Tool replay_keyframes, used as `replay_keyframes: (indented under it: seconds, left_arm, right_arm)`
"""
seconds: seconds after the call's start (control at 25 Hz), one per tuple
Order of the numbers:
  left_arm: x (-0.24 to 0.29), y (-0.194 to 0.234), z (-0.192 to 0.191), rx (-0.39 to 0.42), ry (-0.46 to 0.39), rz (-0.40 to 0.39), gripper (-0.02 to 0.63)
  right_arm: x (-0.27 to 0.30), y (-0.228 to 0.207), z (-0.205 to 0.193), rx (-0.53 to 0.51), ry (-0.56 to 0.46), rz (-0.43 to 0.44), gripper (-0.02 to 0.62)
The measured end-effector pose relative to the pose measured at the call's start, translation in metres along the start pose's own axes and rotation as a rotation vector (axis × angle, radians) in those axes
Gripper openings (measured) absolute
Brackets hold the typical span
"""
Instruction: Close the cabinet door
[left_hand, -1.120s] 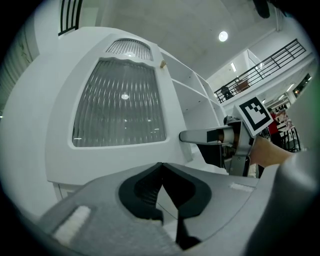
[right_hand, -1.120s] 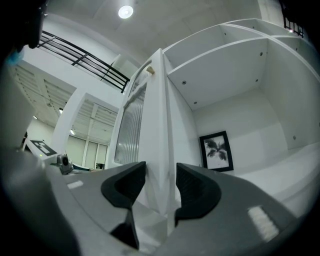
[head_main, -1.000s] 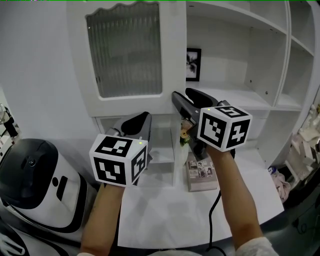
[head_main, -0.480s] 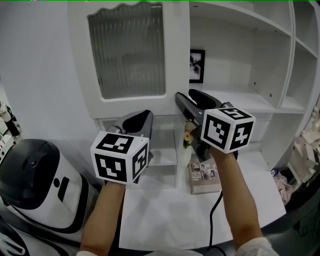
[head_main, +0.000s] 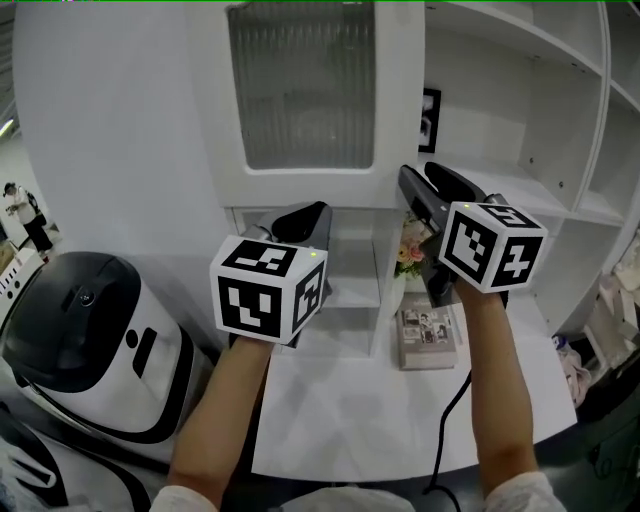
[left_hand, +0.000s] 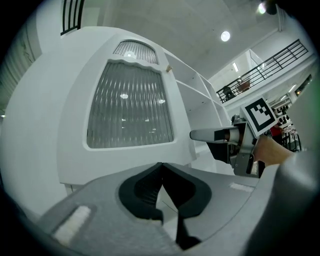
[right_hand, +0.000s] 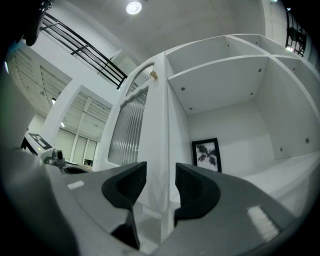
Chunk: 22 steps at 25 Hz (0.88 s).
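Observation:
The white cabinet door (head_main: 300, 90) with a ribbed glass pane stands swung out from the open shelving (head_main: 540, 190). My right gripper (head_main: 425, 180) reaches level to the door's free edge. In the right gripper view that edge (right_hand: 159, 150) runs between the two jaws of the right gripper (right_hand: 160, 172), which are closing; I see no clear press on it. My left gripper (head_main: 305, 215) hangs just under the door's lower rail, left of the right one. Its jaws meet at the tips with nothing in them (left_hand: 161, 167). The left gripper view shows the door's front (left_hand: 130, 105) and the right gripper (left_hand: 200, 134) at its edge.
A framed picture (head_main: 430, 120) stands on the shelf behind the door. On the counter below are flowers (head_main: 410, 255), a printed booklet (head_main: 428, 335) and a black cable (head_main: 455, 400). A rounded white and black machine (head_main: 90, 340) sits at the lower left.
The head view has swung, so cabinet and grippers sit further right in the picture. Both grippers keep their places against the door, and the door's angle looks the same.

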<state>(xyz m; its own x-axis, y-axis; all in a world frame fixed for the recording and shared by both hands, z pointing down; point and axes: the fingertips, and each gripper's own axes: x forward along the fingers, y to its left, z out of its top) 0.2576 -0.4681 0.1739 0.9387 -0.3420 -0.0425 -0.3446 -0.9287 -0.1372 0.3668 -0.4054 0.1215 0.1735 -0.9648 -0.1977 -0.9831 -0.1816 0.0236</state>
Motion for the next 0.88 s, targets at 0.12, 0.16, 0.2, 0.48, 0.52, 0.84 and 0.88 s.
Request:
replay_keyframes:
  seconds: [0.12,0.16,0.2,0.48,0.52,0.84,0.88]
  left_arm:
    - [-0.013,0.002,-0.005,-0.016,0.007,0.007,-0.006]
    - [-0.016,0.001,-0.006,-0.022,0.008,0.003,-0.006]
    - [-0.020,0.000,-0.007,-0.026,0.009,-0.001,-0.006]
    - [-0.056,0.005,-0.015,-0.043,0.033,-0.009,-0.005]
    - [-0.061,0.006,-0.017,-0.046,0.037,-0.012,-0.005]
    - [-0.103,0.008,-0.032,-0.060,0.063,-0.009,-0.003]
    - [-0.109,0.009,-0.034,-0.064,0.067,-0.009,-0.002]
  right_arm:
    - [-0.008,0.009,-0.002,-0.007,0.014,-0.009,0.179]
    - [-0.013,0.011,-0.002,-0.011,0.017,-0.017,0.178]
    - [-0.017,0.013,-0.002,-0.015,0.018,-0.027,0.173]
    - [-0.037,0.047,-0.009,-0.018,0.044,-0.037,0.138]
    - [-0.039,0.053,-0.010,-0.021,0.048,-0.036,0.132]
    - [-0.059,0.093,-0.027,-0.016,0.090,-0.037,0.076]
    - [-0.062,0.097,-0.030,-0.013,0.095,-0.040,0.066]
